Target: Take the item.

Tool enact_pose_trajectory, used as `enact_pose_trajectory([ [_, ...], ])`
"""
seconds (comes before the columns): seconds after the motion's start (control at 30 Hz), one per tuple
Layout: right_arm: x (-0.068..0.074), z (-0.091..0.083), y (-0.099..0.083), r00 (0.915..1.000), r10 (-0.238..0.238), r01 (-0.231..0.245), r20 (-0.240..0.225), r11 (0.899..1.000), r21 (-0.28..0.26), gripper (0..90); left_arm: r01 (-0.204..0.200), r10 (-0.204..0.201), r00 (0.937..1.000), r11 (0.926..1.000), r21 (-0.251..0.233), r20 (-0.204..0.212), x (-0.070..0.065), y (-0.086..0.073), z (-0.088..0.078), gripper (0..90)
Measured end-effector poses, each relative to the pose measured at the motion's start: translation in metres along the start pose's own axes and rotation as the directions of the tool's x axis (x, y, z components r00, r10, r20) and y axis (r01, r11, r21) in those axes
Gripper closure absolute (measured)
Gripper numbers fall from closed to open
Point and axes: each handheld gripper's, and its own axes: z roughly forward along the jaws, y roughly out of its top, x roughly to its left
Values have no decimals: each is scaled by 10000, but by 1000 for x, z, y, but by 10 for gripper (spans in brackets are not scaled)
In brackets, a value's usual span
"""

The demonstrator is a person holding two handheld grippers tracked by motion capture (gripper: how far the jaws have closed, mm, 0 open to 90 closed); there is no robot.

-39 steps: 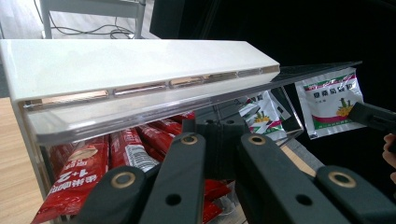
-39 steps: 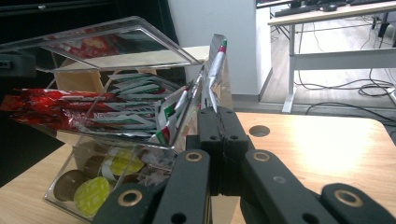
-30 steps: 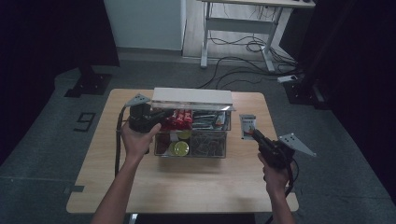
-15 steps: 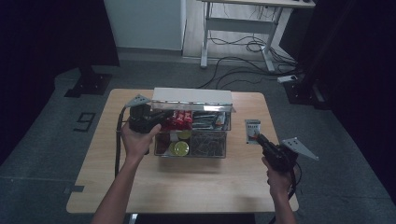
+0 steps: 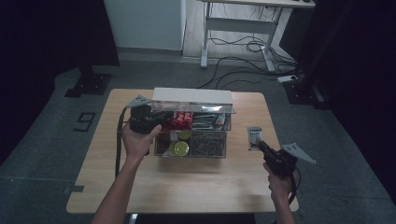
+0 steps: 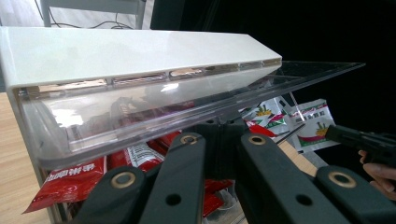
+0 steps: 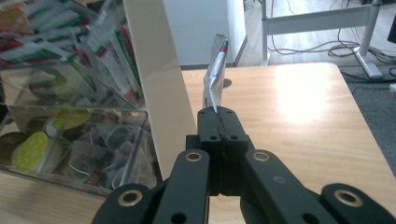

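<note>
Right gripper view shows the right gripper [image 7: 219,122] with its black jaws pressed together on the lower edge of a small silver sachet [image 7: 215,70], which stands up thin and edge-on above the tips. The bite looks shallow, only the sachet's rim being caught, so a quick swing or a brush against the white end wall of the organiser box [image 7: 159,88] could twist the sachet loose and drop it on the table [image 7: 299,98]. In the high view the right gripper [image 5: 259,144] sits to the right of the organiser box [image 5: 194,135] and apart from it, with the sachet [image 5: 253,137] at its tip just above the tabletop.

Left gripper view shows the left gripper [image 6: 219,140] closed narrow under the front edge of the clear lid [image 6: 163,107], propping it up over the red packets [image 6: 70,179] in the box's rear compartments. In the high view the left gripper [image 5: 148,119] is at the box's left rear corner. Whether the jaws pinch the lid's rim or merely carry it cannot be told. If the edge slides off, the lid would likely fall shut and block the way into the box. Green and white packets [image 6: 313,123] lie at the box's far end, nearest the sachet.
</note>
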Motion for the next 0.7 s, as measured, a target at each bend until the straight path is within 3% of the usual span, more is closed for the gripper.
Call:
enact_pose_trajectory([
  [0.7,-18,17,-46,9983,352,-402,459,9926,1142,896,6,-6,10000,10000,21,-22,-1,-1,1,900],
])
